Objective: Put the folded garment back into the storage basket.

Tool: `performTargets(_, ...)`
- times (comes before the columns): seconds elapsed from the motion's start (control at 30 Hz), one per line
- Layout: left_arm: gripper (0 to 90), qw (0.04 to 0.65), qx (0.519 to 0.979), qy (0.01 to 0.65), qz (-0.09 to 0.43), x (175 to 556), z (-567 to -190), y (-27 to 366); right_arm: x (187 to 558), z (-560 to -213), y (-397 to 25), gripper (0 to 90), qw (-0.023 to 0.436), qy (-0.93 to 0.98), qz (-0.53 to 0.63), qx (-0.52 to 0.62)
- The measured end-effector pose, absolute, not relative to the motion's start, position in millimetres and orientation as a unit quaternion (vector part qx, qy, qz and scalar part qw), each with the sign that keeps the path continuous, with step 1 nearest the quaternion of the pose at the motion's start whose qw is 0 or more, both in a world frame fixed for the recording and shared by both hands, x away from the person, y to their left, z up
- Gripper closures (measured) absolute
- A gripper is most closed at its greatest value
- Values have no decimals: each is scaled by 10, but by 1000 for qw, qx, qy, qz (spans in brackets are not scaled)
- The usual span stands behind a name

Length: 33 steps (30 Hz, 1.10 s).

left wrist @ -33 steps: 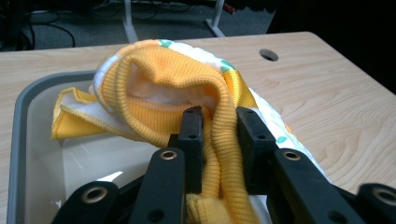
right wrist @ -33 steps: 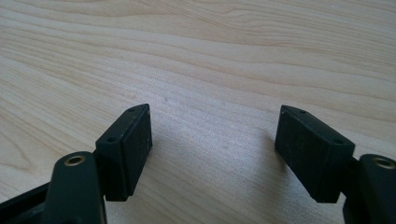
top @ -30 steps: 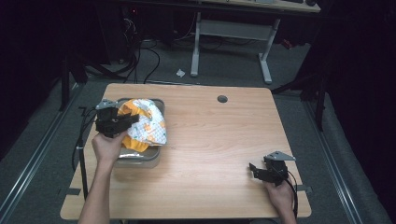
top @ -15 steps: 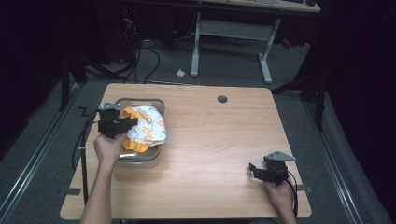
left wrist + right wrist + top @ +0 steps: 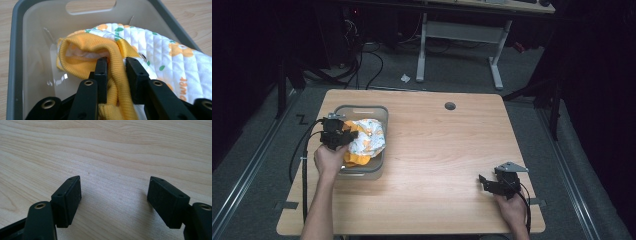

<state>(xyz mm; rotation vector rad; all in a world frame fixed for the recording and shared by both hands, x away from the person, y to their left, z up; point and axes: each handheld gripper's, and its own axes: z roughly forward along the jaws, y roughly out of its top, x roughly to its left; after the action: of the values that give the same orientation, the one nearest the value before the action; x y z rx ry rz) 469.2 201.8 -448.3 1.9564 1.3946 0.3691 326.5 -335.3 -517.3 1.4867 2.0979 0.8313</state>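
Here, crumpled orange-and-white quilted garment (image 5: 150, 60).

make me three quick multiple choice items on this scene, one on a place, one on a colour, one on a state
1. Where does the garment lie?
A. in the grey bin
B. on the floor
C. under the right tool

2. What colour is the ribbed cuff in the left tool?
A. blue
B. orange-yellow
C. black

3. How is the right tool?
A. shut on cloth
B. shut on a cup
C. open over bare table

Answers: 1 A, the bin walls surround it; 2 B, the knit is orange-yellow; 3 C, its jaws stand apart above wood.
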Motion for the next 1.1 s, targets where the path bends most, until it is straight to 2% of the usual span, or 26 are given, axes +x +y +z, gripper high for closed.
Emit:
performTargets(0.4,631,334,748,551,158,4688,-4468,2020,3265,-5173,-3353,276,218,758,300,537)
performTargets(0.5,592,339,745,551,167,4665,-4449,2008,3265,-5173,-3353,276,218,758,300,537)
performTargets(0.63,492,348,741,548,175,4630,-4409,1981,3265,-5173,-3353,276,218,757,301,537)
performTargets(0.77,446,360,737,543,182,4577,-4355,1951,3265,-5173,-3353,276,218,757,300,537)
performTargets(1.1,385,379,741,525,182,4436,-4258,1805,3265,-5173,-3353,276,218,758,300,537)
